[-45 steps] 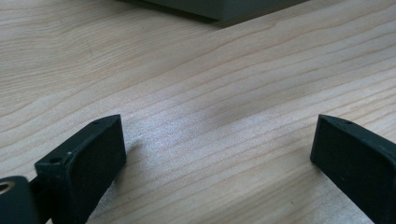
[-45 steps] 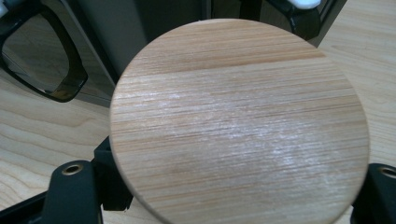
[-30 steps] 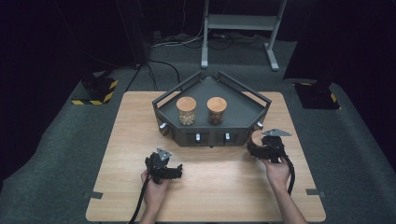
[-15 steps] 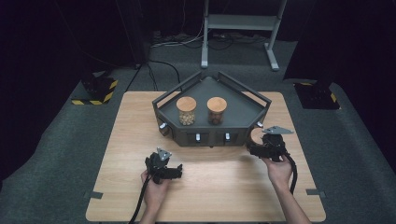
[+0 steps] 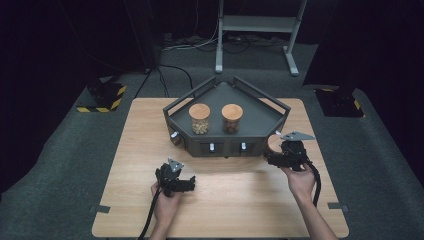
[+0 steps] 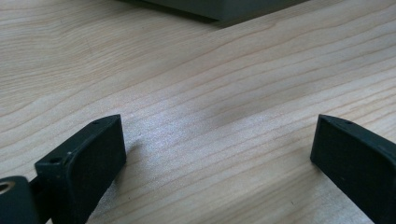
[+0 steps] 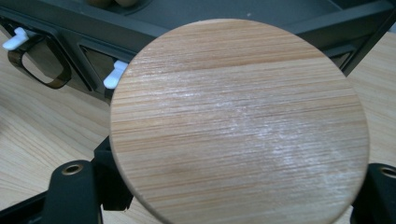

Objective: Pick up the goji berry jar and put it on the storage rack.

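Observation:
A jar with a round wooden lid sits between the jaws of my right gripper, which is shut on it below the lid. From above, this jar hangs just off the front right corner of the dark grey tray, with the right gripper behind it. Two more wooden-lidded jars stand upright in the tray, one on the left and one on the right. My left gripper rests low over the table with its jaws wide open and nothing between them.
The tray's front face carries two small drawers with white knobs and a brown handle at its left corner. Bare wooden tabletop lies between the two hands. A metal stand is on the floor behind the table.
The right gripper has lifted slightly with the jar, drifting a little toward the tray's front corner. The left gripper has stayed where it was.

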`<action>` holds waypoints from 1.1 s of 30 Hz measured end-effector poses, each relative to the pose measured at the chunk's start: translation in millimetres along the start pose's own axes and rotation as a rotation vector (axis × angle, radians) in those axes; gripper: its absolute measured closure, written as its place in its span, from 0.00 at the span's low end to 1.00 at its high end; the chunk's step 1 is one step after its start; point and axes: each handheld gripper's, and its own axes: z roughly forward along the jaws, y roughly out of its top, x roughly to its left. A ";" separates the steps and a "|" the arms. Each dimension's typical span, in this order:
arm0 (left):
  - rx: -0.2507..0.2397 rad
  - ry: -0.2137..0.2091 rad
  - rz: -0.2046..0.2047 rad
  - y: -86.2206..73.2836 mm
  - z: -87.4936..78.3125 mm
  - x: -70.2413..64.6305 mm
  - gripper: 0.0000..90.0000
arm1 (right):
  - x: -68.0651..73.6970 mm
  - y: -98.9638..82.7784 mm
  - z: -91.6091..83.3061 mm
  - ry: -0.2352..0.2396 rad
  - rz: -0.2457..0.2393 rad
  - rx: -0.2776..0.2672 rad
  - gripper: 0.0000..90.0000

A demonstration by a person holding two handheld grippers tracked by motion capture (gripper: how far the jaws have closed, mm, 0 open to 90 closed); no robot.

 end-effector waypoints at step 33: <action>0.001 -0.001 0.001 0.3 0.3 0.2 0.03 | -0.3 49.5 -24.7 0.090 -0.028 -0.015 0.28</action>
